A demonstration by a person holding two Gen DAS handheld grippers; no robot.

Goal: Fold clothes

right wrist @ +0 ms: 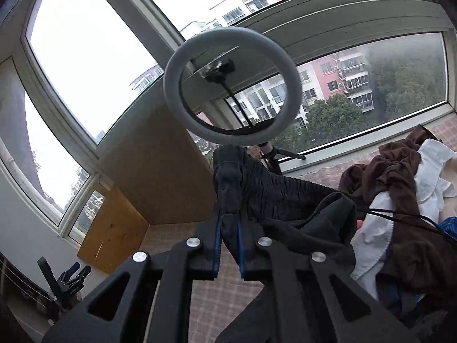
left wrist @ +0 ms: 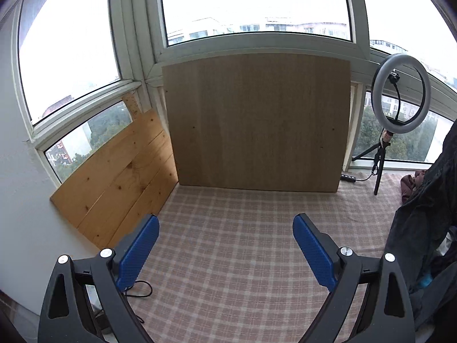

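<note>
**Lighting and image quality**

Overcast daylight is entering through the windows and is providing all visible illumination. The sky panes are clipping to pure white in both views. The ring light is appearing unlit. Interior surfaces are rendering dim by contrast: the plaid cloth is showing only soft, diffuse shadows, and the dark garment is losing fold detail. Fisheye distortion is bowing the window frames strongly toward the edges, and the corners are vignetting to black. In the right wrist view, the ring light is appearing slightly smeared.
</note>
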